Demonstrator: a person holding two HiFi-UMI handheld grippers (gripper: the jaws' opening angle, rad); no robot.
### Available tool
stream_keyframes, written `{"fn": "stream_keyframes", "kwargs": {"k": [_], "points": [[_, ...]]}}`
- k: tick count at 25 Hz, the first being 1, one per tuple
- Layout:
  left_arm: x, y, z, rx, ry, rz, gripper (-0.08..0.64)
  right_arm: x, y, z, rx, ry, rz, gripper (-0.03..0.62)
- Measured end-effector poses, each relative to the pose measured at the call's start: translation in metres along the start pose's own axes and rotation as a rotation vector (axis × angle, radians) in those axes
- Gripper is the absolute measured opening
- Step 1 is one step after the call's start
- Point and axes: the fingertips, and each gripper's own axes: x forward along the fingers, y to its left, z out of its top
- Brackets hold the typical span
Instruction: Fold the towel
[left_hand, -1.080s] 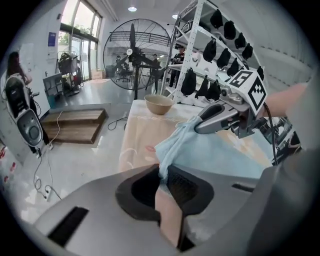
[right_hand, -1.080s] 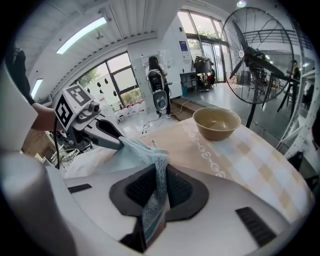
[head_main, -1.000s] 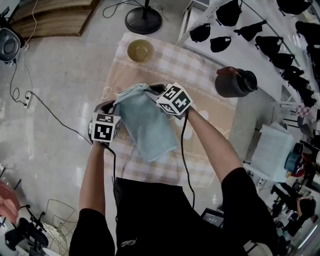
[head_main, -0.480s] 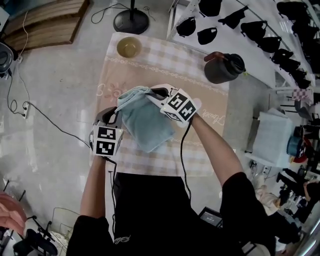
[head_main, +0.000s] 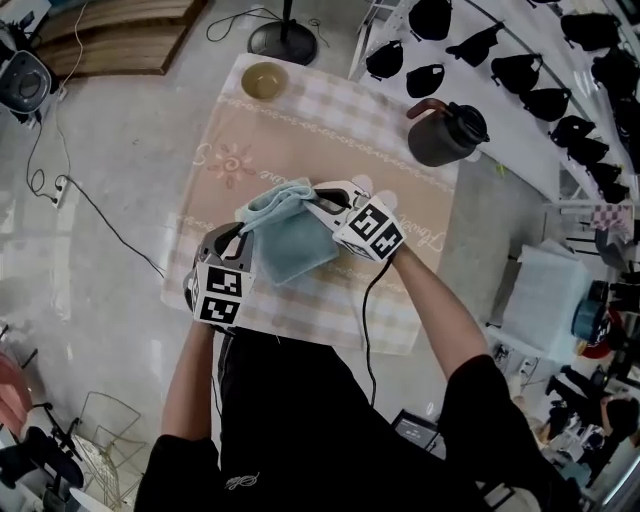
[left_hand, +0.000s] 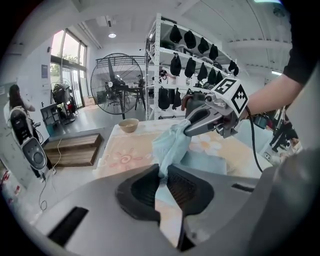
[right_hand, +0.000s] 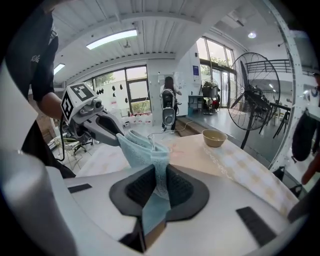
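Observation:
The light blue towel lies partly on the checked tablecloth, with its far edge lifted and bunched between both grippers. My left gripper is shut on the towel's left corner; in the left gripper view the cloth rises out of the jaws. My right gripper is shut on the right corner, and the towel is pinched between its pads. Each gripper view shows the other gripper holding the same raised edge. The rest of the towel sags down onto the table.
A tan bowl sits at the table's far left corner. A black jug stands at the far right. A white rack of black caps runs along the right. A fan base stands on the floor beyond the table.
Both grippers have risen and drawn the towel's far edge towards the near side of the table. The part of the towel lying flat has grown shorter.

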Motion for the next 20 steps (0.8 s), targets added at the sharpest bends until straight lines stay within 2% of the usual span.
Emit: {"fn": "stream_keyframes", "kwargs": {"k": [5,16,20], "points": [[-0.008,-0.029,-0.019,-0.03,0.027,0.011,0.049,-0.02,0.025,-0.021,-0.076,0.018,0.036,0.057],[-0.001,-0.083,-0.051,0.018,0.087,0.006,0.049,-0.046,0.048,-0.078,-0.08,0.075,0.05,0.064],[0.0,-0.09,-0.066,0.011,0.12,0.011,0.049,-0.05,0.06,-0.093,-0.131,0.123,0.07,0.066]]}}
